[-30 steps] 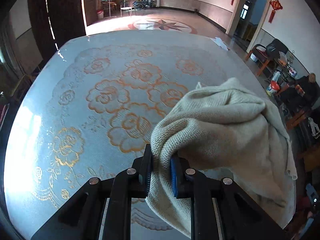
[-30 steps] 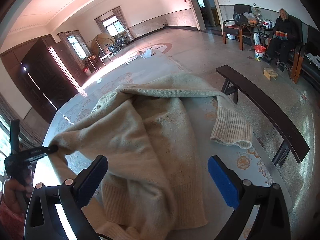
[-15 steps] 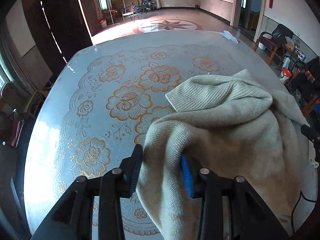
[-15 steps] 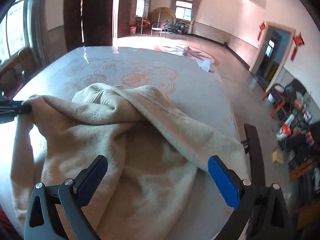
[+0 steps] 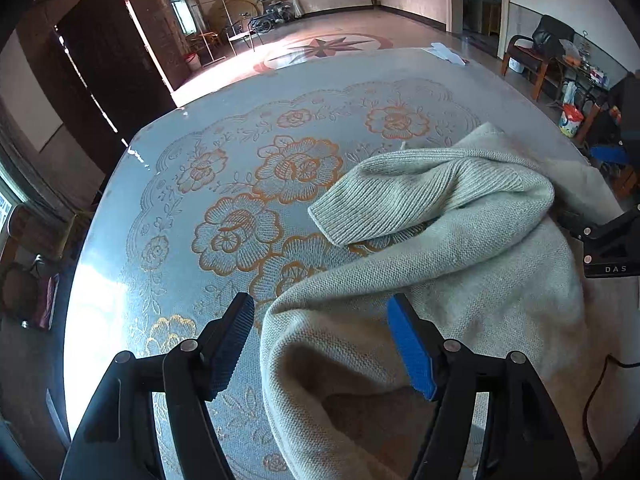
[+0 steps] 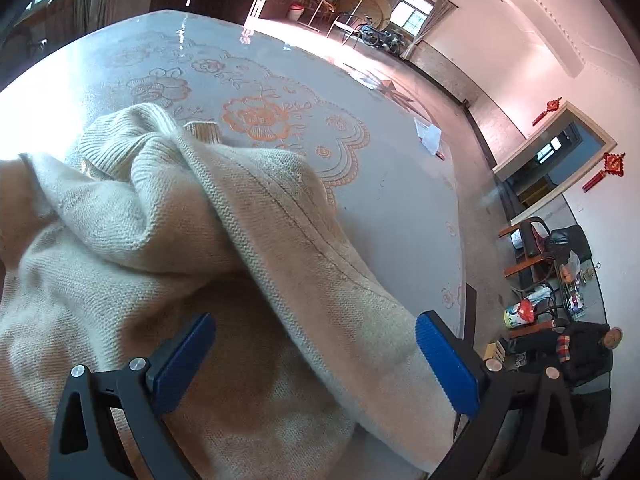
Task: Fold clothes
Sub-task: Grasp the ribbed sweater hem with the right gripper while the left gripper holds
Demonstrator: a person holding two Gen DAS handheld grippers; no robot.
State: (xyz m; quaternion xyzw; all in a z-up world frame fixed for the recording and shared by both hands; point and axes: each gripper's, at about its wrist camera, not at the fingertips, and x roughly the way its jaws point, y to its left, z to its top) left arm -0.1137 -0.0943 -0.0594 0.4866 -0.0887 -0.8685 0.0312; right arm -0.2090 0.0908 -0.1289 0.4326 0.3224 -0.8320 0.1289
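While the left claw (image 5: 320, 344) has just been spreading its jaws, a fold of the cream sweater (image 5: 460, 272) sits between the pads without being pressed, so the cloth is let go and slumps in a loose heap on the flowered table (image 5: 180, 208). One risk, as I judge it, is that this bunched edge stays doubled under itself and spoils any later fold. Further right, the ribbed cuff (image 5: 380, 204) lies flopped across the body and could get trapped inside. The right claw (image 6: 316, 360) hangs released, jaws wide over a raised ridge of knit near the table's edge; a pull from there might drag the sweater off. No containers on the table show in either view.
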